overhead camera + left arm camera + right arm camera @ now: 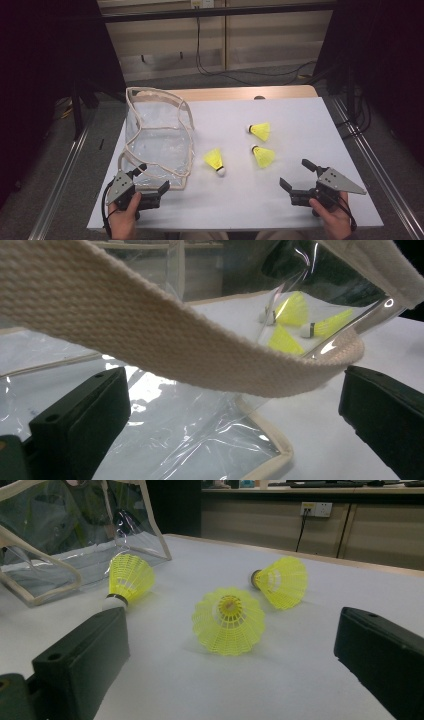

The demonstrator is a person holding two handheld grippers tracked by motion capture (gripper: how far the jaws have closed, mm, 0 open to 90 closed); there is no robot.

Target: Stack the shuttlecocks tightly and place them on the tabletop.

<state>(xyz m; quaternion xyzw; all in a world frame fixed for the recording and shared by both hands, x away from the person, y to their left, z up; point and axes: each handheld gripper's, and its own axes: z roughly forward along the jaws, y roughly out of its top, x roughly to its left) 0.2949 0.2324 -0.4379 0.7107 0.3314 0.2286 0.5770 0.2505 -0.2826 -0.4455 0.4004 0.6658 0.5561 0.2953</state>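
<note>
A clear plastic bag (pixel 157 135) with beige webbing trim stands at the left of the white table (pixel 300 115). My left gripper (pixel 152 179) is open at the bag's near corner. In the left gripper view a beige strap (pixel 200 355) arches across just ahead of the open gripper (pixel 235 410), untouched by the pads. Three yellow shuttlecocks lie right of the bag: one near it (pixel 215 161), two farther right (pixel 260 131) (pixel 263 155). My right gripper (pixel 297 174) is open and empty, pointing at the nearest shuttlecock (pixel 229 621), with the others behind (pixel 281 582) (pixel 129 580).
The table's wooden far edge (pixel 240 93) shows beyond the white sheet. Metal rails (pixel 372 165) run along both sides of the table. Cables lie on the floor at the back.
</note>
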